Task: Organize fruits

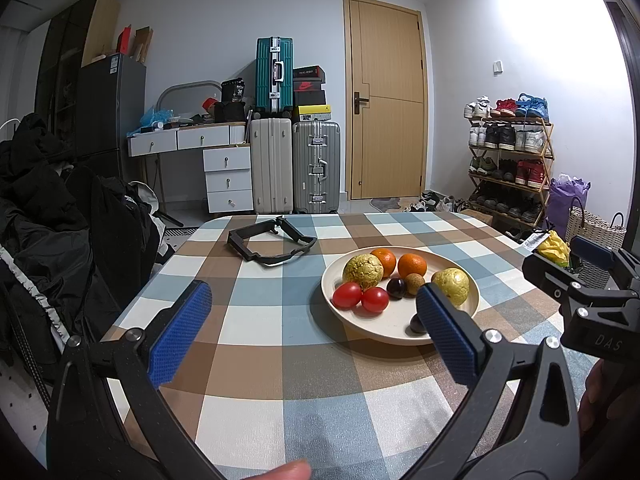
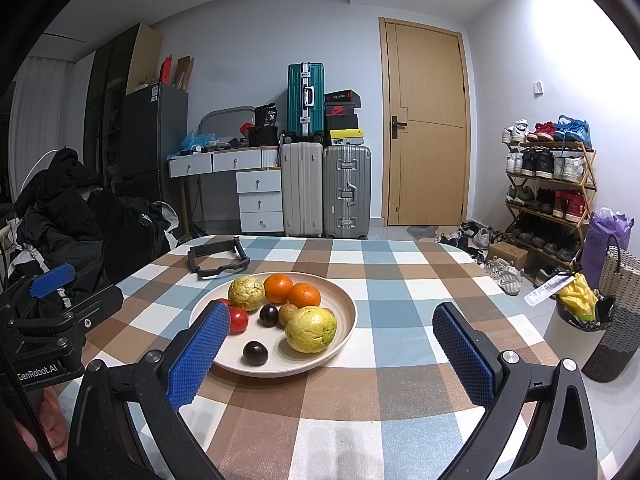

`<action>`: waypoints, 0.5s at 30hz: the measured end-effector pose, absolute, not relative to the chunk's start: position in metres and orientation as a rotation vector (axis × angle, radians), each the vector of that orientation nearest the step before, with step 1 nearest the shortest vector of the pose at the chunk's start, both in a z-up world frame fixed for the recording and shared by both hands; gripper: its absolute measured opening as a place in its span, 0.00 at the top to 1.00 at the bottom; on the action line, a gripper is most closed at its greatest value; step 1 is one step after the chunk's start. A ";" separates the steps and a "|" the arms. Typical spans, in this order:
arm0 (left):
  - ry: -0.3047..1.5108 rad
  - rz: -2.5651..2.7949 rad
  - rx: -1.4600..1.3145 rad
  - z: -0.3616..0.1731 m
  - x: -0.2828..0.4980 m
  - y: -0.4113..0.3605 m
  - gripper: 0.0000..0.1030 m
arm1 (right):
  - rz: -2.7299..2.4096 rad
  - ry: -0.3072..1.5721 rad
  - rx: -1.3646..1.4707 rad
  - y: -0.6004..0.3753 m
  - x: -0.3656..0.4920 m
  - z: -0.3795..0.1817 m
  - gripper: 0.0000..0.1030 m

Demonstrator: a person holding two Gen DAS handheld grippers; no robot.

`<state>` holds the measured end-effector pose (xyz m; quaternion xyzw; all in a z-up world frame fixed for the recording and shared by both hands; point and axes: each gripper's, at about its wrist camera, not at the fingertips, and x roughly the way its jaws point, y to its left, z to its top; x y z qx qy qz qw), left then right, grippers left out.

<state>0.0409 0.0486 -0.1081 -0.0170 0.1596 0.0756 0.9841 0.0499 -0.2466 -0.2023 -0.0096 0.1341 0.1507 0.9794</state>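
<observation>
Two grippers, both spread wide with nothing between the blue pads, so we're not holding any fruit here. Our left gripper (image 1: 312, 324) fills the bottom of its own view, jaws wide apart over the checkered tablecloth (image 1: 256, 320), and its right pad overlaps the near rim of the plate in the picture. Our right gripper (image 2: 332, 350) sits low in its view too, equally spread, its left pad in front of the plate's left edge. Each camera catches the other tool at the frame edge. Just past the pads is the cream plate (image 2: 344, 320), center-left in the right view, holding all the fruit: two oranges (image 2: 304, 295) at the back, a bumpy yellow fruit (image 2: 246, 293) beside them, a bigger yellow-green one (image 2: 311, 329) at the front right, red tomatoes (image 2: 238, 319) on the left, two dark plums (image 2: 255, 352) and a small brownish lychee-looking thing (image 2: 286, 314) in the middle. Beyond the plate, toward upper left, a black strap-like frame (image 2: 218, 260) lies on the cloth. Further back: suitcases (image 2: 346, 192), a wooden door (image 2: 426, 128), and a shoe rack (image 2: 548, 196) on the right.
</observation>
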 end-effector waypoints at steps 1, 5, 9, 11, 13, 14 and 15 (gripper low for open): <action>0.321 0.152 -0.034 -0.107 0.040 0.049 0.01 | 0.303 0.270 -0.019 -0.246 0.050 -0.203 0.00; 0.321 0.152 -0.034 -0.107 0.040 0.049 0.01 | 0.304 0.270 -0.019 -0.246 0.050 -0.203 0.00; 0.321 0.152 -0.034 -0.108 0.041 0.049 0.01 | 0.304 0.270 -0.020 -0.246 0.050 -0.202 0.00; 0.321 0.152 -0.034 -0.107 0.040 0.049 0.01 | 0.304 0.270 -0.019 -0.247 0.050 -0.202 0.00; 0.321 0.152 -0.034 -0.109 0.041 0.048 0.01 | 0.303 0.270 -0.019 -0.247 0.050 -0.202 0.00; 0.321 0.152 -0.034 -0.108 0.040 0.049 0.01 | 0.303 0.270 -0.019 -0.247 0.050 -0.202 0.00; 0.321 0.152 -0.034 -0.108 0.041 0.049 0.01 | 0.303 0.270 -0.019 -0.247 0.050 -0.202 0.00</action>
